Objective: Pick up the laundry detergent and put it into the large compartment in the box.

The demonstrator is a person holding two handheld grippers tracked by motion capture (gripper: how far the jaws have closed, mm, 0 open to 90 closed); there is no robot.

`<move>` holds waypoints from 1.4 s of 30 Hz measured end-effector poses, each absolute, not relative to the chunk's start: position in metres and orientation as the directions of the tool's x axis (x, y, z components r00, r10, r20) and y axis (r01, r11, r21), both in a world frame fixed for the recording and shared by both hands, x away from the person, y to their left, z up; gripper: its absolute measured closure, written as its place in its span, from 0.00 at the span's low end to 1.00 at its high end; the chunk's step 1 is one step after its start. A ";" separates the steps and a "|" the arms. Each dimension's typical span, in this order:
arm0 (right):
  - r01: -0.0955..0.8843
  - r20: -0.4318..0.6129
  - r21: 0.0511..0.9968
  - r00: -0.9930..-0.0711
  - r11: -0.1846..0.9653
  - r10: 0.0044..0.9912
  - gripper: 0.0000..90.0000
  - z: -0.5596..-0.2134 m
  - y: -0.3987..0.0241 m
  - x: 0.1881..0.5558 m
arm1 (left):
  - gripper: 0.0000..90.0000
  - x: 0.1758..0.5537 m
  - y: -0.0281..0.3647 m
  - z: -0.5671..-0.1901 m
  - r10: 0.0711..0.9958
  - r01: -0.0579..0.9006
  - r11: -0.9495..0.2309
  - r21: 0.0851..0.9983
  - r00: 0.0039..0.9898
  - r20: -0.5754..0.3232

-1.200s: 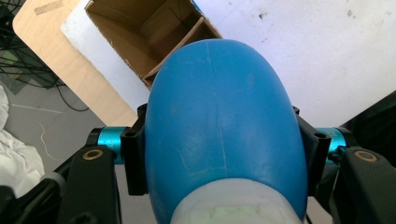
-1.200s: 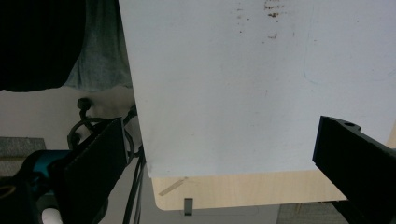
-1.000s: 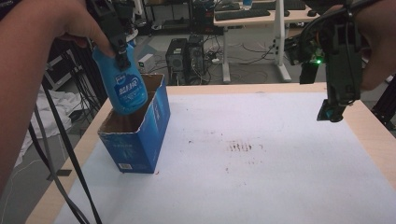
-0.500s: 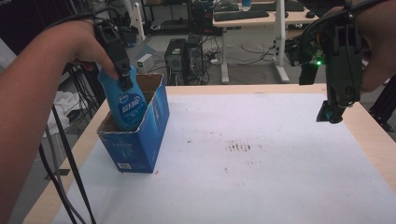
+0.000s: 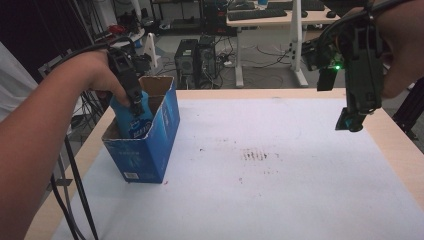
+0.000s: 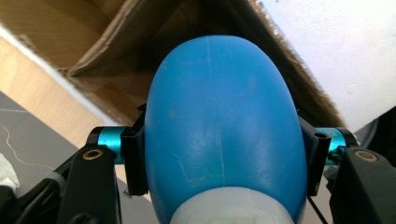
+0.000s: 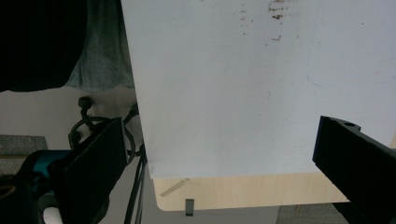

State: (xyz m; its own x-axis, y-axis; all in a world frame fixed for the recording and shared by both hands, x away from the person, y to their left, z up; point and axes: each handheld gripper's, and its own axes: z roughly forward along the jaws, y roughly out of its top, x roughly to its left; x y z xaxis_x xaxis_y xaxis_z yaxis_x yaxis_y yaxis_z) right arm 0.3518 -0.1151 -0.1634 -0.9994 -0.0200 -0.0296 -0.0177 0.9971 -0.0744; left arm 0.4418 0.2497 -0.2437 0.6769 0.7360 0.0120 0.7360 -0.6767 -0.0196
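Note:
A blue plastic bottle [image 5: 135,121] with a white cap end hangs upright, its lower part inside an open blue cardboard box [image 5: 150,150] at the table's left side. My left gripper [image 5: 135,106] is shut on the bottle's upper part. In the left gripper view the two pads [image 6: 134,161] press both flanks of the bottle [image 6: 224,130], with the box's brown inner flaps [image 6: 93,42] beyond it. My right gripper [image 5: 352,121] hangs above the table's right side, pointing down. Its jaws stand wide apart in the right gripper view [image 7: 219,158], with nothing between them.
A white sheet [image 5: 280,190] covers the wooden table [image 5: 395,150], with a patch of dark smudges [image 5: 257,155] near the middle. Black cables [image 5: 75,190] trail off the left edge. Computer towers [image 5: 197,55] and desks stand behind the table.
My left hand has come down with the bottle, which now sits partly inside the box instead of above it. The right gripper has stayed where it was.

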 end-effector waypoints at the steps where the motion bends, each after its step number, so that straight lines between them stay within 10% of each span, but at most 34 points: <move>1: -0.026 -0.031 -0.069 -0.999 0.997 -0.028 0.02 -0.164 -0.115 0.353 | 0.41 0.442 0.250 -0.247 0.731 0.731 -0.682 -0.027 0.682 0.013; 42: -0.030 -0.024 -0.069 -0.999 0.997 -0.032 0.02 -0.169 -0.107 0.352 | 0.40 0.439 0.246 -0.290 0.690 0.690 -0.723 -0.028 0.723 -0.028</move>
